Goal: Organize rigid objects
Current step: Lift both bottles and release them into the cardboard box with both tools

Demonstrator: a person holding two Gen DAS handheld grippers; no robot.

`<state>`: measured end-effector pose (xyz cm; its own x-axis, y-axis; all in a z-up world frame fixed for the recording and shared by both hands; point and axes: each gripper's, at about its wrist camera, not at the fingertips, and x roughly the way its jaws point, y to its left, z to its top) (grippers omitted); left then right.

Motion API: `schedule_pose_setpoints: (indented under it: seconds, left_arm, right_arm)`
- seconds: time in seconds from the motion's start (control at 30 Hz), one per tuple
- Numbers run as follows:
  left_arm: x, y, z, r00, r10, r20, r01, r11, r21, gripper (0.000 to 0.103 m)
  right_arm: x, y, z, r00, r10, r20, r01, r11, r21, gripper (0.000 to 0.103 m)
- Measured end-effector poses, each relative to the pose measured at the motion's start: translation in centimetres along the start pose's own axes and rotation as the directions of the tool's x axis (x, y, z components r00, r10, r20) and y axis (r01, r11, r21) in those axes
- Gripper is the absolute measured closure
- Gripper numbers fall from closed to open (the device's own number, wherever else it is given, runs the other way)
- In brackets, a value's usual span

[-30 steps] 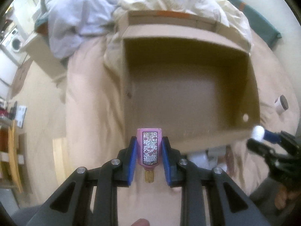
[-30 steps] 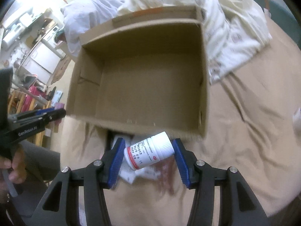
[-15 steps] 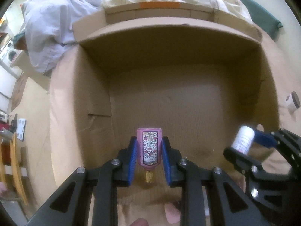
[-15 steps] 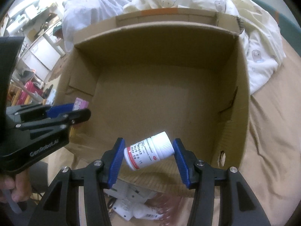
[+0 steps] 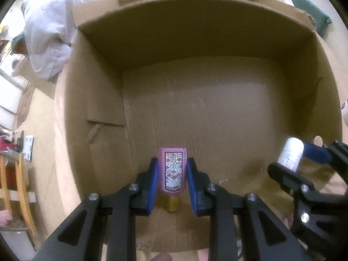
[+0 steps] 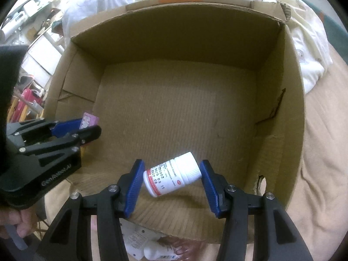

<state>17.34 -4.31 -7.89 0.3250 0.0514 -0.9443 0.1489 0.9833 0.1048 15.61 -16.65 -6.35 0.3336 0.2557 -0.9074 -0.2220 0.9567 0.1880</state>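
Note:
My left gripper (image 5: pixel 172 169) is shut on a pink perfume bottle (image 5: pixel 173 170) with a floral label and a gold cap, held inside the open cardboard box (image 5: pixel 208 43) near its front left. It also shows in the right wrist view (image 6: pixel 87 122). My right gripper (image 6: pixel 171 174) is shut on a white pill bottle (image 6: pixel 171 174) lying crosswise between the blue pads, over the front of the box floor (image 6: pixel 174 113). The pill bottle also shows in the left wrist view (image 5: pixel 291 154). The box floor is bare.
The box sits on a tan bedsheet (image 6: pixel 322 152) with rumpled white bedding (image 6: pixel 304 32) behind it. A plastic bag with white packets (image 6: pixel 152 245) lies just in front of the box. A small white jar (image 5: pixel 345 108) lies to the right. Furniture stands at the far left.
Both grippers have moved forward over the box's front wall and down into it, each still holding its bottle. The box now fills both views.

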Motion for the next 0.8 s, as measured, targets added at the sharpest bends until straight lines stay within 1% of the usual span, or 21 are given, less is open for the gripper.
schedule_pose_setpoints:
  seconds: [0.17,0.37,0.43,0.47,0.5,0.53,0.57,0.6,0.63,0.67,0.73,0.8]
  left_arm:
    - [0.7,-0.4,0.0,1.000,0.018,-0.016,-0.018,1.000,0.002,0.080]
    - [0.6,-1.4,0.3,1.000,0.018,-0.020,-0.019,1.000,-0.003,0.080]
    - [0.5,-1.2,0.3,1.000,0.014,-0.020,-0.014,1.000,-0.007,0.080]
    - [0.5,-1.3,0.4,1.000,0.011,-0.020,-0.011,1.000,-0.008,0.080]
    - [0.4,-1.3,0.4,1.000,0.010,-0.019,-0.010,1.000,-0.008,0.080]
    - [0.3,-0.9,0.5,1.000,0.010,-0.017,-0.011,1.000,-0.008,0.080]
    - [0.2,-0.9,0.4,1.000,0.013,-0.015,-0.014,1.000,-0.006,0.077]
    - [0.0,-0.9,0.4,1.000,0.017,-0.017,-0.017,1.000,-0.003,0.070]
    - [-0.2,-0.7,0.3,1.000,0.012,-0.018,-0.012,1.000,-0.004,0.067]
    - [-0.5,-0.6,0.2,1.000,0.001,-0.012,-0.001,1.000,-0.006,0.059]
    - [-1.1,-0.6,0.2,1.000,0.021,0.006,-0.021,1.000,-0.006,0.050]
    - [-1.6,-0.3,0.3,0.999,0.028,0.023,-0.028,1.000,-0.013,0.037]
  right_arm:
    - [0.6,0.0,-0.2,1.000,-0.008,-0.027,0.008,1.000,0.011,0.048]
    - [0.9,-0.3,-0.4,0.999,-0.011,-0.034,0.011,1.000,0.017,0.048]
    - [0.9,-0.3,-0.5,0.999,-0.008,-0.036,0.009,1.000,0.020,0.047]
    - [0.9,-0.2,-0.5,0.999,-0.007,-0.037,0.008,1.000,0.019,0.042]
    - [0.9,-0.1,-0.5,0.999,-0.002,-0.033,0.002,1.000,0.019,0.035]
    - [0.8,-0.2,-0.4,1.000,0.006,-0.028,-0.006,1.000,0.017,0.032]
    - [0.6,-0.1,-0.4,1.000,0.014,-0.022,-0.014,1.000,0.015,0.030]
    - [0.4,0.0,-0.3,1.000,0.020,-0.015,-0.020,1.000,0.010,0.030]
    - [0.2,0.2,-0.3,1.000,0.025,-0.010,-0.025,1.000,0.003,0.030]
    - [0.1,0.3,-0.2,1.000,0.027,-0.006,-0.028,1.000,-0.003,0.030]
    - [-0.4,0.4,-0.2,1.000,0.020,0.010,-0.020,1.000,-0.015,0.030]
    - [-0.7,0.4,-0.1,1.000,0.010,0.029,-0.009,1.000,-0.018,0.027]
